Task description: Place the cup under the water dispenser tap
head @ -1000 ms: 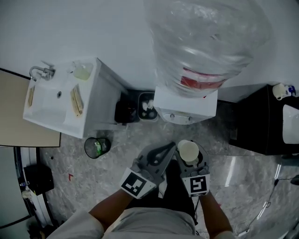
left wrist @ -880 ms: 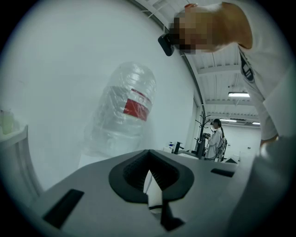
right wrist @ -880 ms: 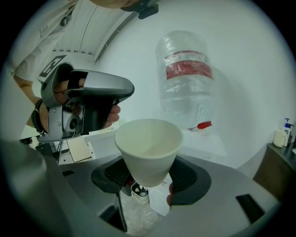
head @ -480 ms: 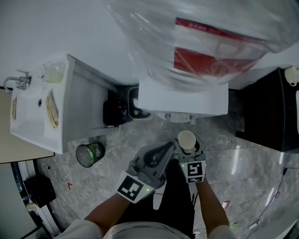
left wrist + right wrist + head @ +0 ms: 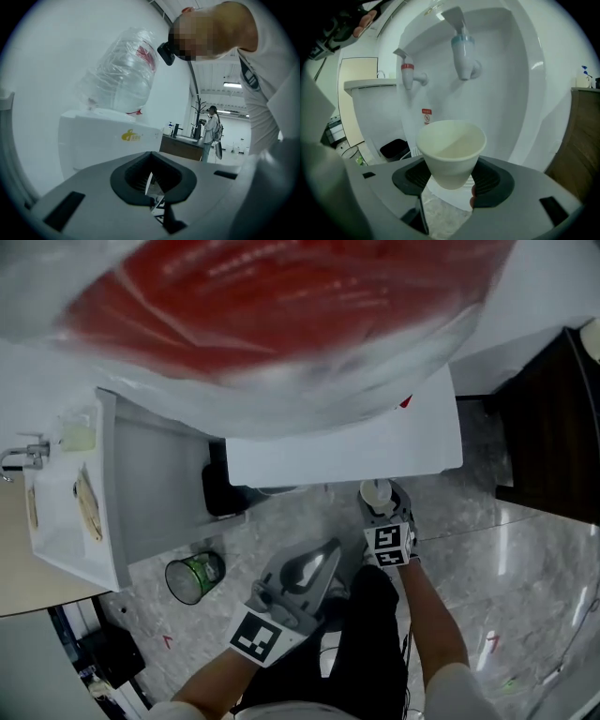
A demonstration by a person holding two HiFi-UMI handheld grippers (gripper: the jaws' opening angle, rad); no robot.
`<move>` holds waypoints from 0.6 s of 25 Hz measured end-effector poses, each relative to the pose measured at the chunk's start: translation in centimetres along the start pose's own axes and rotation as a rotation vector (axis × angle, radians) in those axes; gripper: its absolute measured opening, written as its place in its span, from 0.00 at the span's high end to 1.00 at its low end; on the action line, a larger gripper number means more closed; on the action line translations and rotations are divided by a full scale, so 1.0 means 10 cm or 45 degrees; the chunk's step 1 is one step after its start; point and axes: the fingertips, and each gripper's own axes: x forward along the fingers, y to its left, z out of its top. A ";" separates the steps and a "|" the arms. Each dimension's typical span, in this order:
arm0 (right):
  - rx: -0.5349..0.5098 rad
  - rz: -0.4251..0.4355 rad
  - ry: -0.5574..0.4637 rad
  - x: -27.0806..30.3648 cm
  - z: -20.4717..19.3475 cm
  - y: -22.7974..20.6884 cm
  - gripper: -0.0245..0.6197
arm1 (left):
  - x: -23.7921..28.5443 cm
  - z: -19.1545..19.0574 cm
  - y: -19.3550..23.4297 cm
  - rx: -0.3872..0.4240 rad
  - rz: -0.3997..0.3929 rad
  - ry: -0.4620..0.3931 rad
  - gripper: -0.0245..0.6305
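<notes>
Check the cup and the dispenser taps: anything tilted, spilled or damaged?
Nothing stands out. The cup sits upright and empty in the right gripper, with no spill visible. The red tap and the blue tap both look intact.

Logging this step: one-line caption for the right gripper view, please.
Right gripper holds an empty paper cup upright, facing the blue tap and red tap of the water dispenser.

Right gripper [image 5: 379, 502] held out forward and tipped downward, jaws clamped on the sides of an upright paper cup [image 5: 451, 152], left gripper [image 5: 328, 551] beside it, further back, jaws closed together, nothing between them
</notes>
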 end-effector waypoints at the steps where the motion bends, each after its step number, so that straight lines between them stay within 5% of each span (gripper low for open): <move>1: -0.017 -0.008 -0.004 0.05 -0.02 -0.03 0.54 | 0.02 -0.03 0.00 0.001 -0.005 0.008 0.96; 15: -0.078 0.061 0.085 0.38 -0.29 -0.15 0.54 | 0.15 -0.22 -0.03 -0.005 -0.027 0.094 0.96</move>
